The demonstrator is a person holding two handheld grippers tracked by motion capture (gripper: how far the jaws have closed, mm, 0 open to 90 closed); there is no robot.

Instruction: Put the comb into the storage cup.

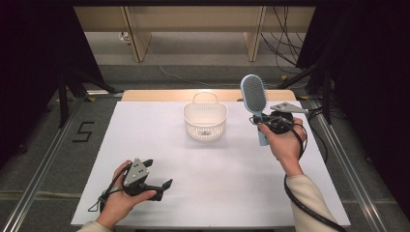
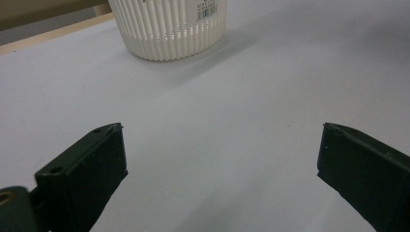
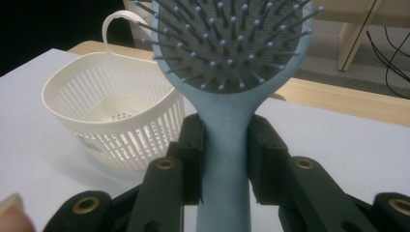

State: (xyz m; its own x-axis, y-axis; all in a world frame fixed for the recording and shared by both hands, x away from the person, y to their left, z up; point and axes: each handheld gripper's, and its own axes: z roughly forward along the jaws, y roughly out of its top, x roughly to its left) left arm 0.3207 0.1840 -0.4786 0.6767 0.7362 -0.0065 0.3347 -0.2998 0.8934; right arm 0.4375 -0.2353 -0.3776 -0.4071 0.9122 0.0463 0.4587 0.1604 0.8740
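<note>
High view sits above the person's side, looking forward and down over the whole white table (image 1: 212, 188). Left gripper view rides low, close to the tabletop, facing the white basket (image 2: 169, 29). Right gripper view — very close on the hairbrush (image 3: 227, 96) — shares that basket (image 3: 111, 121) too.

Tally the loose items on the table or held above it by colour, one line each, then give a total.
Light blue: 1, the hairbrush, clamped by its handle in the right gripper.
White: 1, the slatted basket, empty, standing on the table.
Total: 2
</note>
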